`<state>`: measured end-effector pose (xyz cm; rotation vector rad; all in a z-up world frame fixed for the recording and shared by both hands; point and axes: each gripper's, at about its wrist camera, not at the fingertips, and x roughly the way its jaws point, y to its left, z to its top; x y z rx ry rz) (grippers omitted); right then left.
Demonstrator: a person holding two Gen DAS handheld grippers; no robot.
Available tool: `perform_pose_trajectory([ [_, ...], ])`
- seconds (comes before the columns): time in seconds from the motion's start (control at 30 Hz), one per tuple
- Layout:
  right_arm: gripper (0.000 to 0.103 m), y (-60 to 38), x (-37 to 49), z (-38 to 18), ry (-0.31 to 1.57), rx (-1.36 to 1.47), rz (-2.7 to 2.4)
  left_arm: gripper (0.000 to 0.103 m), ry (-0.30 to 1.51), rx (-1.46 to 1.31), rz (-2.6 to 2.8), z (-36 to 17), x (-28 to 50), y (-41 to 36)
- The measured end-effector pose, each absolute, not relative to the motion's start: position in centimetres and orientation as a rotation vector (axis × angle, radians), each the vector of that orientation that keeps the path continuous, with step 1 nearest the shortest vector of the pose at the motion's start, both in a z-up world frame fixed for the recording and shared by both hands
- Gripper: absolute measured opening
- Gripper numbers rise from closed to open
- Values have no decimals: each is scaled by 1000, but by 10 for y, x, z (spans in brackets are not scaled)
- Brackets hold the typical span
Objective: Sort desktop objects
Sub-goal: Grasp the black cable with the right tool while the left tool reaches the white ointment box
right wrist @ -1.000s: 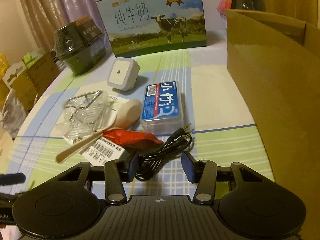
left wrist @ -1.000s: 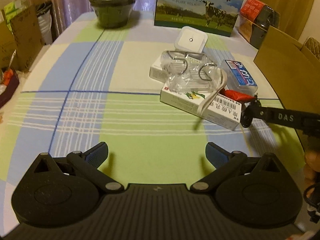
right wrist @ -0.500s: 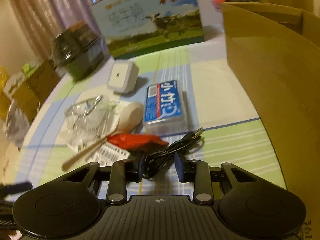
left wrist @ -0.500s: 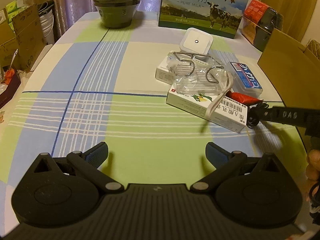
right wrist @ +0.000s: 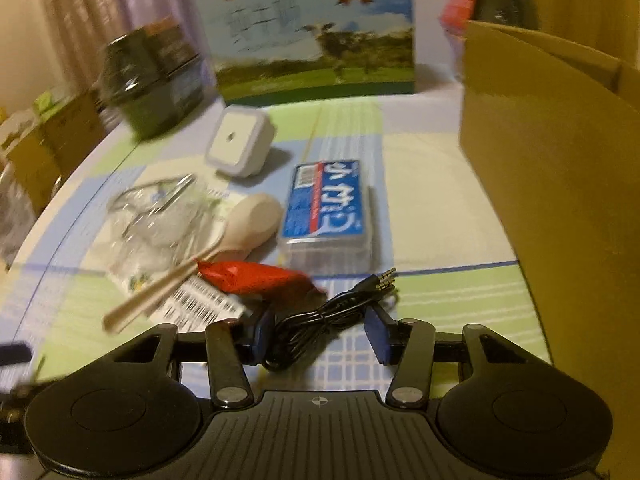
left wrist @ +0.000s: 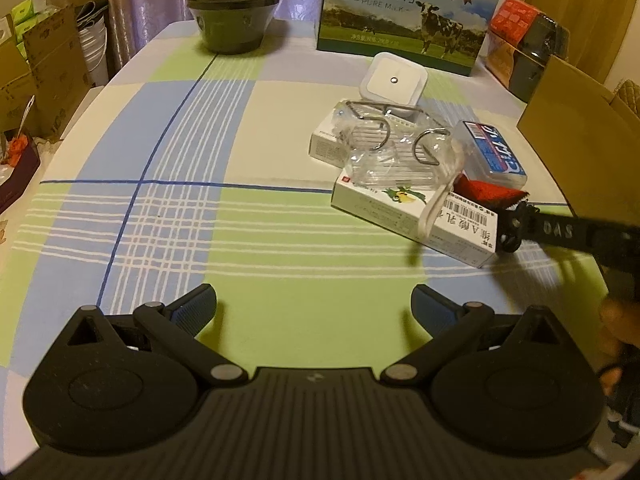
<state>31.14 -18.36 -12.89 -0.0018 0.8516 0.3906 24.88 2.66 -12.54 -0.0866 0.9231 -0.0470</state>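
My right gripper [right wrist: 320, 336] stands open low over the table, its fingers on either side of a coiled black audio cable [right wrist: 332, 312]. Just beyond the cable lie a red packet [right wrist: 256, 276], a wooden spoon [right wrist: 252, 224], a clear box with a blue label [right wrist: 328, 200] and a white square night light [right wrist: 240, 142]. Wire hooks in clear plastic [left wrist: 396, 148] rest on white cartons [left wrist: 416, 216]. My left gripper [left wrist: 314, 304] is open and holds nothing above a green patch of the checked cloth, well short of the pile.
An open cardboard box [right wrist: 552, 160] stands close on the right. A milk carton [left wrist: 408, 12] and a dark wrapped bowl [left wrist: 232, 20] stand at the table's far edge. More boxes [left wrist: 40, 72] are stacked beyond its left edge. A hand [left wrist: 618, 320] shows at the right.
The right gripper's fingers narrowed around the cable half a second ago and have spread apart again; that view is blurred by motion. The left gripper has only drifted a little.
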Motion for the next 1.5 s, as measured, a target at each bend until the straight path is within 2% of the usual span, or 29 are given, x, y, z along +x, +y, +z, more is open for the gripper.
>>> perform_pose_trajectory([
  [0.23, 46, -166, 289, -129, 888, -153, 613, 102, 920, -92, -60, -125, 246, 30],
  [0.4, 46, -139, 249, -132, 825, -377, 919, 102, 912, -105, -62, -122, 241, 38],
  [0.7, 46, -142, 265, -133, 794, -431, 848, 102, 907, -136, -43, -121, 238, 50],
  [1.0, 46, -125, 233, -135, 691, -665, 1177, 102, 898, -166, -54, -121, 238, 53],
  [1.17, 45, -142, 245, -135, 798, -514, 1038, 101, 894, -163, -78, -126, 242, 46],
  [1.2, 44, -146, 247, -136, 818, -501, 996, 100, 889, -163, -95, -126, 244, 42],
  [1.27, 44, -153, 251, -136, 832, -480, 929, 92, 873, -173, -133, -125, 249, 32],
  [1.33, 45, -162, 255, -135, 853, -446, 873, 91, 861, -178, -156, -125, 254, 21],
  [1.4, 45, -170, 257, -132, 858, -419, 845, 85, 856, -170, -167, -125, 262, 9],
  [1.47, 46, -177, 258, -132, 867, -393, 831, 73, 866, -161, -161, -129, 270, 0],
  [1.5, 48, -180, 256, -131, 866, -385, 827, 70, 877, -163, -155, -132, 274, -3],
])
